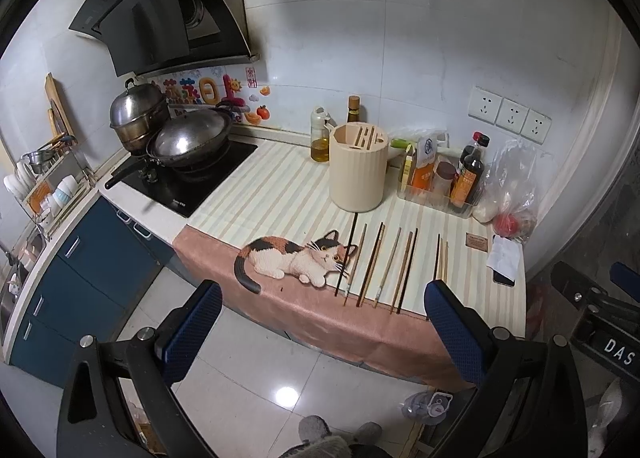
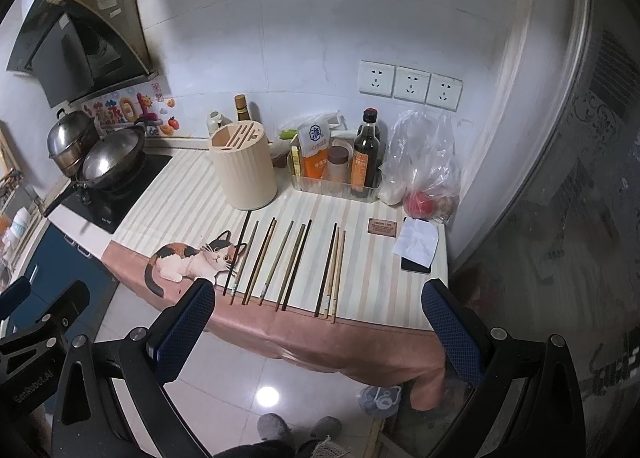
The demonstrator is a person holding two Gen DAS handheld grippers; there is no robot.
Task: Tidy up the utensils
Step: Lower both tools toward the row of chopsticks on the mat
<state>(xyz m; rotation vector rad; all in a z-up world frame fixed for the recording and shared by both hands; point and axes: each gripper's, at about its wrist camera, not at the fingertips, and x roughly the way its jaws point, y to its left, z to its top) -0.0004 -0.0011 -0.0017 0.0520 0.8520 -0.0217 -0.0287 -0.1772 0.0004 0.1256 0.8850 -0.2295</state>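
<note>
From my left wrist view, the left hand-held gripper (image 1: 322, 308) is spread wide with nothing between its blue pads, held off the near edge of the table (image 1: 280, 186). The chopsticks (image 1: 380, 264) lie in a loose row on the striped cloth, just right of the printed cat (image 1: 294, 260), with the cream utensil holder (image 1: 359, 167) standing behind them. From my right wrist view, the right hand-held gripper (image 2: 318, 308) is likewise wide open and empty, the chopsticks (image 2: 290, 264) lying between its pads, the utensil holder (image 2: 243, 166) beyond, and a tray of condiment bottles (image 2: 340, 166) beside it.
</note>
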